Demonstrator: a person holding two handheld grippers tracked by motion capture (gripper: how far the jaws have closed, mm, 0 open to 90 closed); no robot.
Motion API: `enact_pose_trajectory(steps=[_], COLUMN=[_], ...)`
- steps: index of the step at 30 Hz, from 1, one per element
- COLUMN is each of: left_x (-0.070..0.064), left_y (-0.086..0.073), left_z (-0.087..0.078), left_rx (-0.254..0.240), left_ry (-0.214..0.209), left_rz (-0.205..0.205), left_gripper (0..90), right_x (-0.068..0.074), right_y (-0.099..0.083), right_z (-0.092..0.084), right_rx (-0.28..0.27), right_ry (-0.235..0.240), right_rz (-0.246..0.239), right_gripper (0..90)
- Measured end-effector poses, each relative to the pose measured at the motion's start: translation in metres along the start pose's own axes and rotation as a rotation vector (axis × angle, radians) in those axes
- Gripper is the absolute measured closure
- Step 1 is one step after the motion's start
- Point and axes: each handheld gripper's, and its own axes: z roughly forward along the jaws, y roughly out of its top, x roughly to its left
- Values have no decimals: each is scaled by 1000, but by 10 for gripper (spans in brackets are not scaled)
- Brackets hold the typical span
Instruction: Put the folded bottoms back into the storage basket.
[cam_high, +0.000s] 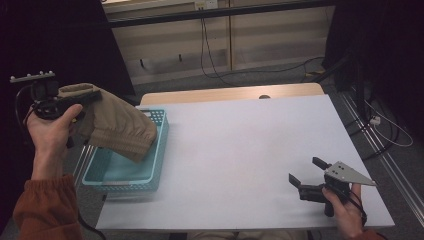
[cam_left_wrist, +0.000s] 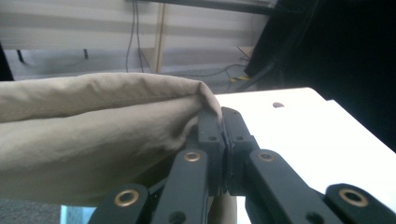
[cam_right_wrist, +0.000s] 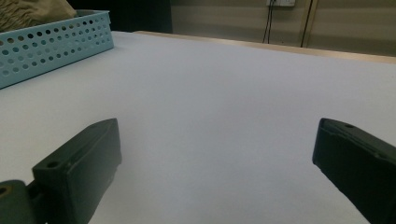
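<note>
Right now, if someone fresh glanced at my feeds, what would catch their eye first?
Most striking is the beige garment hanging from the shut left gripper, raised over the light blue perforated basket at the table's left edge. Next is the right gripper, jaws wide open with nothing between them, resting low at the near right of the bare white tabletop.

High cam overhead; claw cams close, sharing basket (cam_high: 156, 150).
</note>
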Motion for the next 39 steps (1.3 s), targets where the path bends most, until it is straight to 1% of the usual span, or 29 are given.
enact_pose_trajectory(steps=[1,2,3,4,5,6,7,8,11,12,13,14,18,19,20,21,23,24,25,26,27,28,29,30,31,32,33,36,39], left_x=[-4,-4,-8,-8,-10,-10,-9,-7,0,0,6,6,20,26,26,32,35,37,41,41,46,49,49,53,59,62,63,66,66], left_y=[-3,-3,-7,-7,-12,-12,-15,-21,-30,-30,-36,-36,-46,-51,-51,-56,-59,-62,-67,-67,-73,-76,-76,-78,-83,-86,-88,-90,-90], left_z=[1,1,0,0,-1,-1,-2,0,4,4,4,4,-1,-4,-4,-8,-9,-10,-13,-13,-15,-16,-16,-17,-16,-15,-14,-13,-12], left_rx=[15,15,26,26,26,26,40,62,90,90,90,90,90,90,90,95,97,111,131,131,149,161,161,173,200,203,214,213,230], left_ry=[-10,-10,-23,-23,-48,-48,-52,-42,-29,-29,-32,-32,-30,-12,-12,-8,-7,2,31,31,59,68,68,81,93,104,108,115,130], left_rz=[14,14,21,21,24,24,22,18,2,2,-21,-21,-55,-63,-63,-81,-89,-88,-92,-92,-90,-100,-100,-102,-117,-124,-127,-137,-144], left_gripper=[885,885,885,884,884,884,885,884,884,884,884,884,883,883,883,883,883,883,883,883,883,883,882,882,882,883,882,882,882], right_x=[0,0,0,0,0,0,0,0,0,0,0,0,0,0,0,0,0,0,0,0,0,0,0,0,0,0,0,0,0], right_y=[0,0,0,0,0,0,0,0,0,0,0,0,0,0,0,0,0,0,0,0,0,0,0,0,0,0,0,0,0], right_z=[0,0,0,0,0,0,0,0,0,0,0,0,1,1,1,1,1,1,1,1,1,1,1,1,2,2,2,3,3], right_rx=[0,0,0,0,0,0,1,0,-1,-1,1,1,2,3,3,3,2,3,3,3,3,4,4,4,3,4,4,4,5], right_ry=[0,1,1,1,2,2,2,1,1,1,1,1,1,0,0,1,0,0,1,1,1,1,1,1,0,-1,-1,-1,0], right_rz=[0,-2,-2,-2,-5,-5,-4,0,-1,-1,-4,-4,-2,-2,-2,-4,-4,-4,-4,-4,-2,-2,-2,-2,1,1,1,-1,-1], right_gripper=[13,13,13,13,13,13,13,13,13,13,13,13,13,13,13,13,13,13,13,13,13,13,13,13,13,13,13,13,13])
